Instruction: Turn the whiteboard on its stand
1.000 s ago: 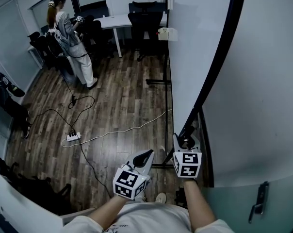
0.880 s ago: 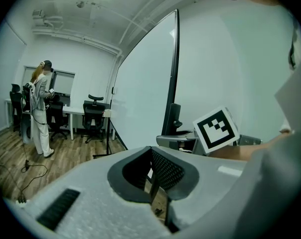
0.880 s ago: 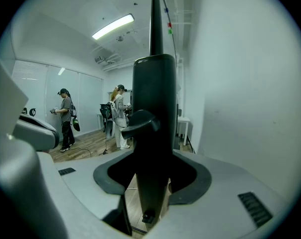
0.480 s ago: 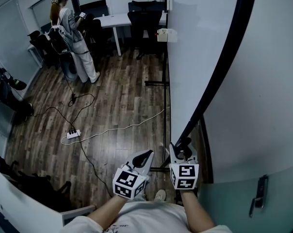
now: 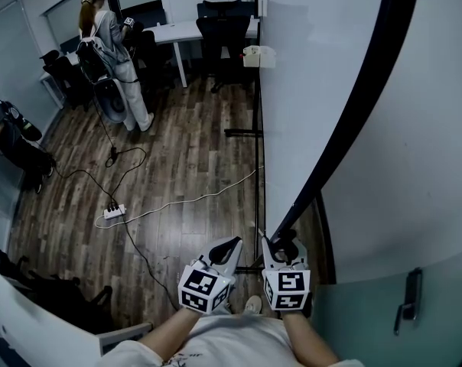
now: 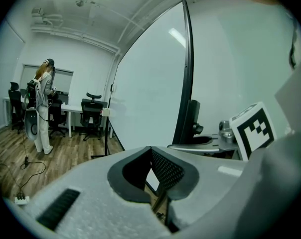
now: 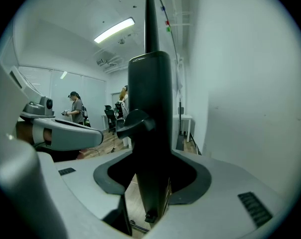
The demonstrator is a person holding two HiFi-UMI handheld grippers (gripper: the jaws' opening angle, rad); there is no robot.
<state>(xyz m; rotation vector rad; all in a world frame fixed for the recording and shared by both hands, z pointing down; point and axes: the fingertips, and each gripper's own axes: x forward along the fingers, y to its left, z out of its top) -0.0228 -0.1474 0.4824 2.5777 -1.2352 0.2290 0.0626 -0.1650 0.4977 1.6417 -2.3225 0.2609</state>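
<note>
The whiteboard (image 5: 315, 90) stands upright on its stand, its black side frame (image 5: 353, 105) running down to my right gripper (image 5: 281, 245). That gripper is shut on the frame's lower end. In the right gripper view the black frame (image 7: 150, 133), with a clamp knob (image 7: 133, 122) on it, fills the gap between the jaws of the right gripper (image 7: 153, 183). My left gripper (image 5: 229, 247) hangs just left of it, shut and holding nothing. The left gripper view shows the left gripper (image 6: 151, 151) with its pads together and the board's white face (image 6: 150, 93) beyond.
The stand's black foot (image 5: 242, 132) lies on the wood floor beside the board. A power strip (image 5: 114, 212) and cables trail across the floor. One person (image 5: 112, 52) stands by the desk and chairs (image 5: 216, 21); another is at the left edge (image 5: 9, 136). A door handle (image 5: 405, 300) is close right.
My right gripper has drawn down and left, toward me, with the frame in it, and the board's edge has swung with it. The left gripper has stayed put.
</note>
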